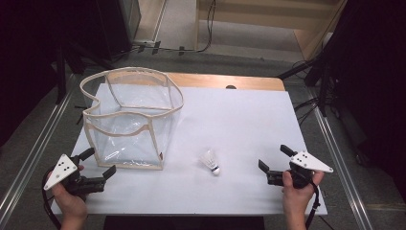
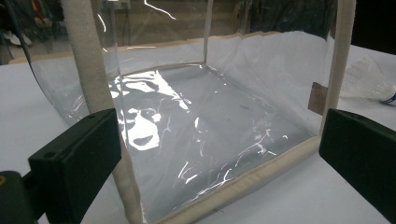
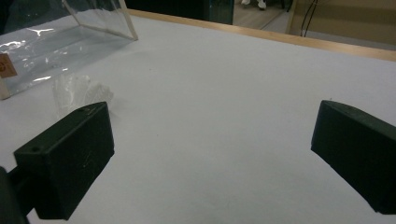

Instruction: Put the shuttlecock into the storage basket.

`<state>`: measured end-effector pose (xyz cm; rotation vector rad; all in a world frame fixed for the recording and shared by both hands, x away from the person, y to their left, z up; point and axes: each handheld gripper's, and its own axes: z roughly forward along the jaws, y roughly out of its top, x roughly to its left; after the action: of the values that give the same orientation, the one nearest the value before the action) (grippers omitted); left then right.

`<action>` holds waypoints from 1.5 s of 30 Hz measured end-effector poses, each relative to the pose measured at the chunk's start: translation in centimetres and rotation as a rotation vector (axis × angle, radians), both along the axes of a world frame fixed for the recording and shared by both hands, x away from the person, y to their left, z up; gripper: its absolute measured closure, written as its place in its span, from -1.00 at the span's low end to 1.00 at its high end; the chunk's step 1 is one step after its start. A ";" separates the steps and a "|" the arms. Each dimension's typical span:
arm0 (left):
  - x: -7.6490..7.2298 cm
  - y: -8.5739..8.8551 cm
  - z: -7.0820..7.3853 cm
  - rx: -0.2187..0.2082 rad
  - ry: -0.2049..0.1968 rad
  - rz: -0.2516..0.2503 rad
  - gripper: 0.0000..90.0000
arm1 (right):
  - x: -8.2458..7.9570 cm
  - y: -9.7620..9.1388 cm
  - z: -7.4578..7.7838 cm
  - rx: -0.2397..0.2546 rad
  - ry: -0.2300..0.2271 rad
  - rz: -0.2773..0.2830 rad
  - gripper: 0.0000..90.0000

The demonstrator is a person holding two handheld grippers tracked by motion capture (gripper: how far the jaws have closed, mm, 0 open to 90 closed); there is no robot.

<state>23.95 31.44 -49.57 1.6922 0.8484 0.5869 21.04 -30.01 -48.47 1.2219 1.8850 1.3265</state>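
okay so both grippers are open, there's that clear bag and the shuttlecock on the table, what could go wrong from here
The clear bag looks soft, its rim already sagging, so the left gripper beside its near corner could collapse or push it instead of gripping.

The shuttlecock is light and lies on its side; the right gripper may nudge it into rolling, or crush its skirt.

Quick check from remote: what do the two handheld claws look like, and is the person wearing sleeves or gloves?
Each claw, left claw and right claw, has two blocky matte-black jaws on a black body, topped by a pale three-cornered plate with dark dots. A black cable trails from each. The person's hands and forearms are bare: no gloves or sleeves.
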 end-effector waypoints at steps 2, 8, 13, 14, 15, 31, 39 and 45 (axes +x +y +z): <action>0.0 0.0 0.0 0.001 0.001 0.000 -1.00 | 0.1 0.3 0.1 0.000 0.001 0.004 -1.00; 0.0 0.1 0.0 -0.002 0.000 -0.001 -1.00 | 0.4 1.2 0.4 -0.012 0.004 0.032 -1.00; 0.0 0.1 0.0 -0.001 -0.001 0.000 -1.00 | 0.5 1.8 0.7 -0.008 0.010 0.050 -1.00; 0.0 0.1 0.0 -0.001 -0.001 0.000 -1.00 | 0.5 2.0 0.8 -0.010 0.011 0.055 -1.00; 0.0 0.0 0.0 -0.002 0.001 0.000 -1.00 | 0.6 2.2 0.8 -0.011 0.007 0.066 -1.00; 0.0 0.1 0.0 -0.010 0.000 -0.003 -1.00 | 1.3 5.3 1.0 -0.029 0.040 0.135 -1.00; 0.0 0.1 0.0 -0.008 0.000 -0.003 -1.00 | 1.6 7.1 0.8 -0.030 0.066 0.168 -1.00; 0.0 0.1 0.0 -0.008 0.001 -0.003 -1.00 | 1.8 8.2 0.7 -0.043 0.070 0.199 -1.00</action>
<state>23.97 31.57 -49.55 1.6864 0.8475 0.5803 22.79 -21.77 -47.80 1.0959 2.1199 1.3510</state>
